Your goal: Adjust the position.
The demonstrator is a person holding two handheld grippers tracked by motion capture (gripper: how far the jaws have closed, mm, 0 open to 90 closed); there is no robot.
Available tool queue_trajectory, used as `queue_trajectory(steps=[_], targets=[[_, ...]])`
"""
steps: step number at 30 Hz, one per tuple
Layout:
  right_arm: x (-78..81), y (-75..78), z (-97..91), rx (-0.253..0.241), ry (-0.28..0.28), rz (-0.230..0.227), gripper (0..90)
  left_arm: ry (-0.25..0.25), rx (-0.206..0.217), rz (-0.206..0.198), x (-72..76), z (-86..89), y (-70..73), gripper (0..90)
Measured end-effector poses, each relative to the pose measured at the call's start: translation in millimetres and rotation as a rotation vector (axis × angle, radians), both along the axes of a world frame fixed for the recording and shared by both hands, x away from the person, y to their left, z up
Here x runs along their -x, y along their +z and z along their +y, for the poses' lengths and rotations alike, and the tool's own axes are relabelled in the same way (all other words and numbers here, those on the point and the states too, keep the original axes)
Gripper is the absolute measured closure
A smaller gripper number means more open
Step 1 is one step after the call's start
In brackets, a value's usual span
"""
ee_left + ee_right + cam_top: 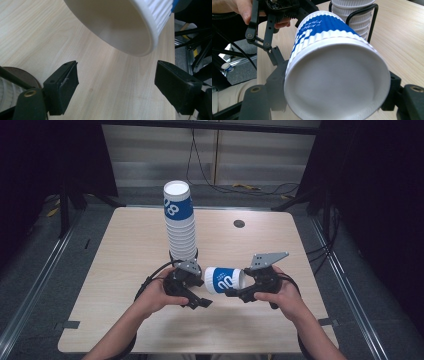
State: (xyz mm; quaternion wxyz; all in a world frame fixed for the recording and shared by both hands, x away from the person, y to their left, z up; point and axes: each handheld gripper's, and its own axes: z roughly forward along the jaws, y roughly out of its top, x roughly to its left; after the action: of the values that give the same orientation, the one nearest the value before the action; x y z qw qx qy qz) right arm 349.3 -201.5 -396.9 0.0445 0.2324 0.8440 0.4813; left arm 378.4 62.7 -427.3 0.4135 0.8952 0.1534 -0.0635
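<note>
A white paper cup with a blue band [223, 279] lies on its side in the air above the table's front middle. My right gripper [235, 292] is shut on its base end; in the right gripper view the cup's bottom [332, 75] faces the camera between the two jaws of the right gripper [334, 100]. My left gripper [197, 301] is open just left of the cup's mouth. In the left gripper view the open rim [125, 27] hangs above the spread jaws of the left gripper [116, 82], apart from them. A tall stack of matching cups [179, 222] stands behind.
The stack stands in a black wire holder [373, 22] on the light wooden table [125, 250]. A small dark round hole cover [239, 223] sits at the table's far right. Cables lie on the floor beyond the table, and dark stands flank it.
</note>
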Motion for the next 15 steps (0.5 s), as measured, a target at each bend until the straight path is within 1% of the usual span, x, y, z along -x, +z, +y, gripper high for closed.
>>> queue_trajectory(steps=[2, 3, 4, 6, 9, 15], targets=[[0.1, -0.7, 0.1, 0.002, -0.001, 0.0, 27.7, -0.001, 0.003, -0.009, -1.0, 0.1, 1.9, 18.9], [0.1, -0.7, 0.1, 0.002, -0.001, 0.0, 27.7, -0.003, -0.005, -0.006, -1.2, 0.6, 3.2, 18.9], [0.2, -0.9, 0.3, 0.002, 0.002, 0.001, 27.7, 0.006, 0.016, -0.01, -1.3, -0.2, 3.3, 18.9], [0.7, -0.9, 1.5, 0.003, 0.008, 0.001, 27.7, 0.002, 0.023, -0.01, -1.8, -0.2, 4.9, 18.8], [0.7, -1.2, 2.2, 0.001, 0.012, 0.0, 27.7, -0.007, 0.012, -0.011, -1.6, -0.5, 5.8, 20.2], [0.4, -1.6, 3.6, -0.001, 0.018, 0.001, 27.7, 0.013, 0.032, -0.023, -3.5, 0.2, 4.8, 17.9]])
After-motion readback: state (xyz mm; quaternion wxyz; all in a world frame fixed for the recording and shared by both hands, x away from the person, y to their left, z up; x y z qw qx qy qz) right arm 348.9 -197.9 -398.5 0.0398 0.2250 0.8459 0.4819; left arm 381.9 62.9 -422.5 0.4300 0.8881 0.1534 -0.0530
